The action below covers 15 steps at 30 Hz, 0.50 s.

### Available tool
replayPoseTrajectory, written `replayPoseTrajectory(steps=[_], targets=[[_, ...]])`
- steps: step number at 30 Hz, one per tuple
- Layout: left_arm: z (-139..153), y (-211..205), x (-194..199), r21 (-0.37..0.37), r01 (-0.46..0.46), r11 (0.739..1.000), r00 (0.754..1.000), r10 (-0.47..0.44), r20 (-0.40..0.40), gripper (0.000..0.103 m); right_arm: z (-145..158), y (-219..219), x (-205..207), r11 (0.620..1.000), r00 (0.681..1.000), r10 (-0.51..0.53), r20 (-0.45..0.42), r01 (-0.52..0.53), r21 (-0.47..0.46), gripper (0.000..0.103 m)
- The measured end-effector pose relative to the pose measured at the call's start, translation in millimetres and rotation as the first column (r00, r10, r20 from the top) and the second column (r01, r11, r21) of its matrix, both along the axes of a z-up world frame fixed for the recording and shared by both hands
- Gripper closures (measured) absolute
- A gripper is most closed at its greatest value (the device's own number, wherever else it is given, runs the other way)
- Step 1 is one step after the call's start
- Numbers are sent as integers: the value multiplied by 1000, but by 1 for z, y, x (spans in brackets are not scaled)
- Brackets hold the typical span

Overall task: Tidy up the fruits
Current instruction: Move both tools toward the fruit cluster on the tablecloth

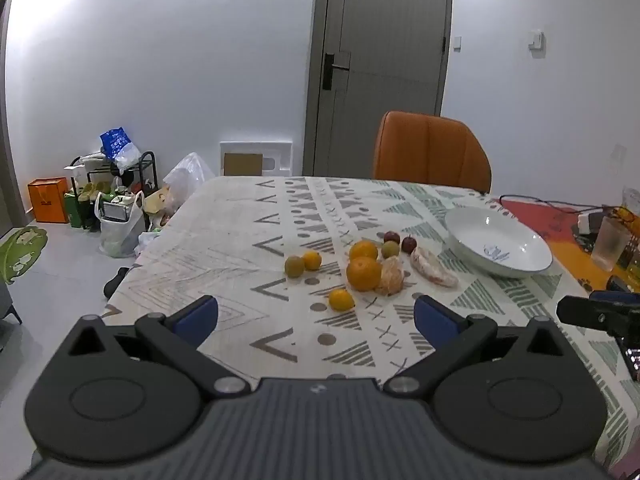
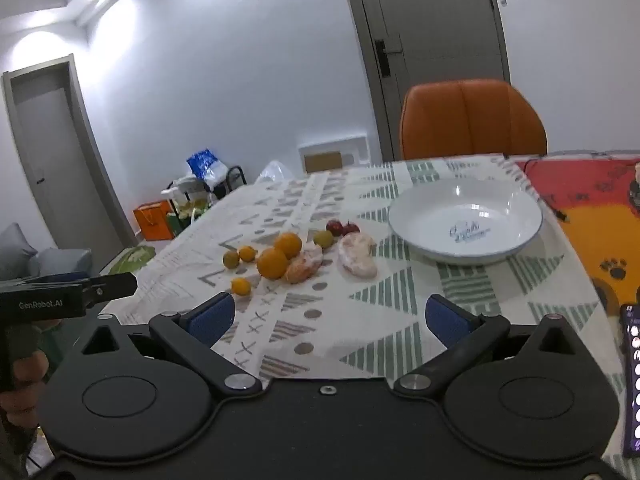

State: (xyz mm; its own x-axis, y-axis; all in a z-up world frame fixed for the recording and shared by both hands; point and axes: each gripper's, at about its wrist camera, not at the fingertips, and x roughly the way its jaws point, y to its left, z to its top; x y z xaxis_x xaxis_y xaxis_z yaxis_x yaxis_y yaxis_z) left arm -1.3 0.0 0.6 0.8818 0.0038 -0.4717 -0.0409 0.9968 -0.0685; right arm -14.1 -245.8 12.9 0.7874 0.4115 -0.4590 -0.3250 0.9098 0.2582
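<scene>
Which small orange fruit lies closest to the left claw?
The lone small orange fruit, lying apart in front of the cluster; the other small one sits farther back beside a greenish fruit.

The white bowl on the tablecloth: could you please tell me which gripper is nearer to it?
Right. The right gripper faces the white bowl, just ahead to its right; the left gripper sits farther left, before the fruit.

Two big oranges (image 1: 363, 273); two peeled citrus (image 1: 391, 275); one bowl (image 1: 498, 241)

home – dining room | patterned tablecloth (image 1: 240, 240) | orange chair (image 1: 430, 148) | door (image 1: 384, 60)
</scene>
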Motion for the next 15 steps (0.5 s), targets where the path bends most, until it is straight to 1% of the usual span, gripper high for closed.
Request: replayPoseTrajectory(steps=[1,3,5,7,8,9,14,15], targets=[[1,0,-1,1,2,1000,1000,-2,6,0,1,-1,-3,1000,1000,3,2,-3,14,0],[3,2,-6,0,7,1000,1000,-7,18,0,-6,-8,3,1000,998,9,-54,-8,28,0],[4,3,-12,2,13,1000,999,-13,31,0,-7,6,5,999,998,3,-58,-6,-48,0],[6,4,-22,8,21,1000,999,-21,43,0,-5,4,6,999,999,6,-53,-8,-31,0],[-1,1,-8,12,15,1000,999,-14,-29,0,-8,3,7,999,999,7,-53,-9,-32,0],[-4,-5,2,20,9,1000,999,-8,-39,0,-5,6,5,999,999,2,-53,-4,-36,0],[-4,-4,1,-15,18,1000,999,-19,-49,0,-7,6,7,999,998,7,-56,-9,-44,0],[-4,-8,2,-9,19,1000,998,-19,-52,0,-8,6,6,999,998,7,-55,-10,-44,0]])
